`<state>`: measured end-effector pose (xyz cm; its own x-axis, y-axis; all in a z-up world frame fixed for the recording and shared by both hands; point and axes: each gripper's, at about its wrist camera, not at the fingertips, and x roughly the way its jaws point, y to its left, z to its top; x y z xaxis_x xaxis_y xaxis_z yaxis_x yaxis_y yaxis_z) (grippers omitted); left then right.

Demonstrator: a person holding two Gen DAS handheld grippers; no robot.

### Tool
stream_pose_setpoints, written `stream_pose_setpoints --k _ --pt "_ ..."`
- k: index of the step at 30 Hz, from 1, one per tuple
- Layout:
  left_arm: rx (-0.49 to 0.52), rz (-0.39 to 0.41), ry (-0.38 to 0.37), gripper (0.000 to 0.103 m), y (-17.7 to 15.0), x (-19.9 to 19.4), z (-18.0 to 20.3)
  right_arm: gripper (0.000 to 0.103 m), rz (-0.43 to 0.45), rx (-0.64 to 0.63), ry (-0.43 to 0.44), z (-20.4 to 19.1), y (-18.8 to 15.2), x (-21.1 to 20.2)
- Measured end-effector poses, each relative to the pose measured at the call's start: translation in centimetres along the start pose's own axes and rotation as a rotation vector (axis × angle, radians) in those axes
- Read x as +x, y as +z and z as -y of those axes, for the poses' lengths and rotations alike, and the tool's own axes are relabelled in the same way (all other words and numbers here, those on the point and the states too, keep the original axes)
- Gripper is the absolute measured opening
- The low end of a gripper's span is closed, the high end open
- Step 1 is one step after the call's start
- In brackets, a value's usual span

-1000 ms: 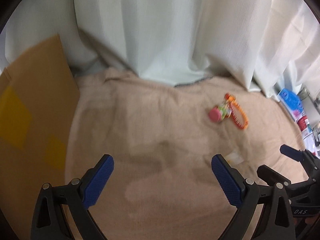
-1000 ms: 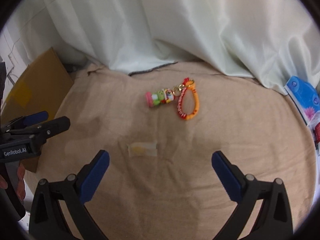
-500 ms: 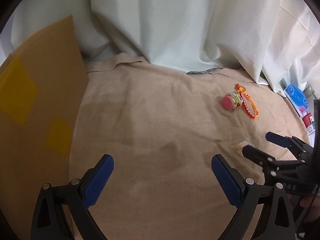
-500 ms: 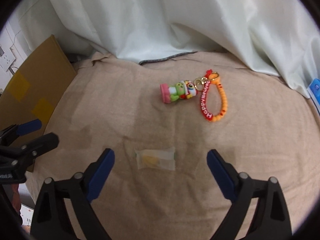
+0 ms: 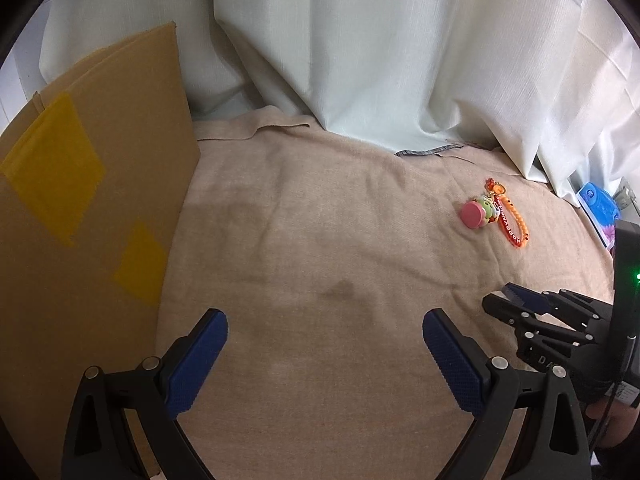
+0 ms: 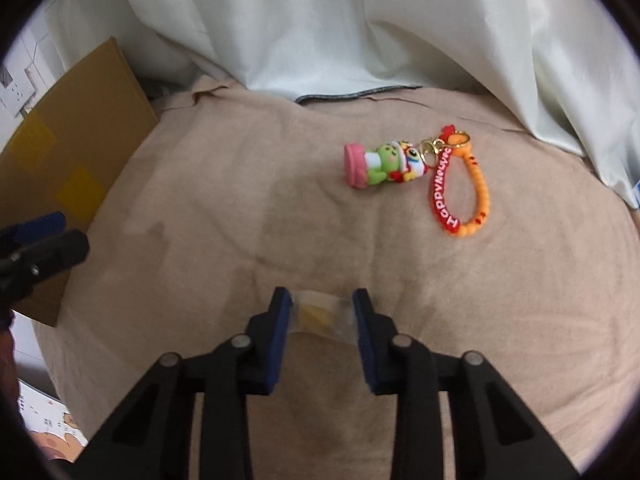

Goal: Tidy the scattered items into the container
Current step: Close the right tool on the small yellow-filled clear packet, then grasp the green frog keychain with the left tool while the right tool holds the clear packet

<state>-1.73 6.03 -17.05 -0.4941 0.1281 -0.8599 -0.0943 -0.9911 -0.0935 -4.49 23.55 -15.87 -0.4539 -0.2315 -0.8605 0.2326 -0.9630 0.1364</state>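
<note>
The right tongs (image 6: 320, 308) are low over a beige cloth (image 6: 248, 208) that covers the surface, their blue pads (image 6: 280, 320) narrowed around a small clear packet (image 6: 316, 314) with a yellow piece inside. The packet lies on the cloth between the pads, and both pads sit at or against its ends; whether they are actually pressing it is not clear.

Farther away and slightly to the right lies a toy keychain (image 6: 380, 164): a green figure on a pink base, lying on its side, with a red and orange wrist strap (image 6: 460, 196) looped to its right.

The left tongs (image 5: 324, 340) are spread wide and hold nothing, hovering over bare cloth at the near left of the scene. A brown cardboard box (image 5: 92, 208) with yellow tape patches stands at the far left edge of the cloth. White curtains (image 5: 360, 52) hang along the far side. In the left wrist view the right tongs appear at the right edge, with the keychain beyond them.
</note>
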Motion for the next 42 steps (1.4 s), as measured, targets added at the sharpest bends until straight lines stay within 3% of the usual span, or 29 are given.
stream_pose_setpoints --k 5,10,14,16,18,25,35,36,40,42 --pt "0.024 0.01 -0.016 0.099 0.8 0.0 1.1 0.035 0.041 0.026 0.003 0.9 0.1 -2.2" --pt "0.135 0.05 -0.066 0.099 3.0 0.6 4.8 0.035 0.094 0.104 -0.018 3.5 0.0 -5.5" --pt "0.339 0.059 -0.142 0.099 4.8 2.9 9.5 0.035 0.108 0.172 -0.041 6.2 -1.2 -7.5" --pt "0.464 0.069 -0.146 0.099 5.5 4.5 12.0 0.035 0.109 0.203 -0.05 7.2 -1.9 -8.1" --pt "0.527 0.057 -0.139 0.099 6.2 5.9 13.7 0.035 0.109 0.23 -0.061 8.1 -2.8 -8.6" --pt "0.576 0.014 -0.123 0.099 8.4 9.9 16.5 0.035 0.101 0.294 -0.066 9.9 -5.2 -9.5" --pt "0.63 -0.029 -0.102 0.098 8.8 12.8 18.7 0.035 0.128 0.307 -0.071 10.9 -5.1 -10.6" --pt "0.625 -0.032 -0.109 0.096 8.8 12.9 18.7 0.035 0.131 0.312 -0.072 11.0 -5.1 -10.6" --pt "0.602 -0.052 -0.154 0.037 8.8 13.0 18.5 0.035 0.131 0.322 -0.068 11.4 -4.7 -10.4" --pt "0.6 -0.062 -0.16 0.036 8.8 12.9 18.6 0.035 0.132 0.325 -0.067 11.4 -4.7 -10.4"
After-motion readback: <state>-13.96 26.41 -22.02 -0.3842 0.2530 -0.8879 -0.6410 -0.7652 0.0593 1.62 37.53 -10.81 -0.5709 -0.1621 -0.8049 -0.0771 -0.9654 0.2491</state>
